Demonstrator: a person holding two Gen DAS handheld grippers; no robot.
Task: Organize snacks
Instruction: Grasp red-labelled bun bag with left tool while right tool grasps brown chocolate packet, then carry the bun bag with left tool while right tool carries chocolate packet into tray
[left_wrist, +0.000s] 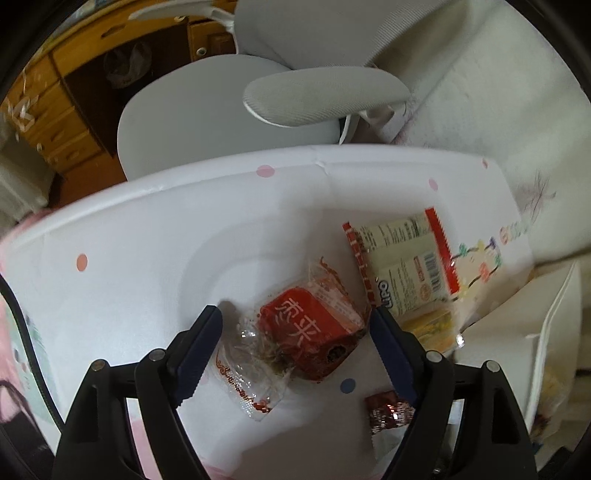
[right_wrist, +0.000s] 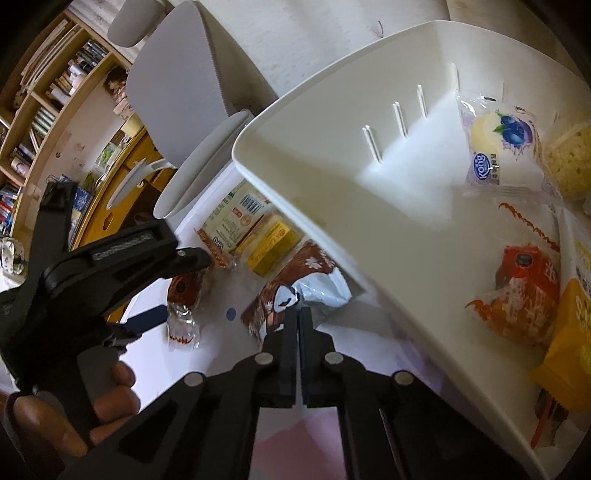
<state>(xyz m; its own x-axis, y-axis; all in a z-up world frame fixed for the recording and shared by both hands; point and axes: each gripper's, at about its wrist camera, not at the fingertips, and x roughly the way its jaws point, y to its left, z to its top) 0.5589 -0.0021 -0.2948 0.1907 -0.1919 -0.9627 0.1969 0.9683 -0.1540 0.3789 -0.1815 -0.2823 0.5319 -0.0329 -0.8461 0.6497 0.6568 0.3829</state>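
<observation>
My left gripper (left_wrist: 295, 317) points down at the white dotted table (left_wrist: 147, 258), open, with its fingers on either side of a red snack cake in a clear wrapper (left_wrist: 310, 332) and not touching it. A cream and red packet (left_wrist: 406, 266) lies just beyond. In the right wrist view my right gripper (right_wrist: 298, 314) is shut on the edge of a brown and silver packet (right_wrist: 291, 291) lying on the table beside the white tray (right_wrist: 295, 177). The left gripper (right_wrist: 181, 288) shows there too, held by a hand (right_wrist: 74, 406) over the red snack cake (right_wrist: 184, 291).
The white tray holds a blueberry cake packet (right_wrist: 498, 147), a red wrapped cake (right_wrist: 524, 295), a yellow box (right_wrist: 569, 332) and a pale crumbly cake (right_wrist: 572, 158). A small yellow box (right_wrist: 269, 243) lies by the cream packet. A grey chair (left_wrist: 221, 103) stands beyond the table's far edge.
</observation>
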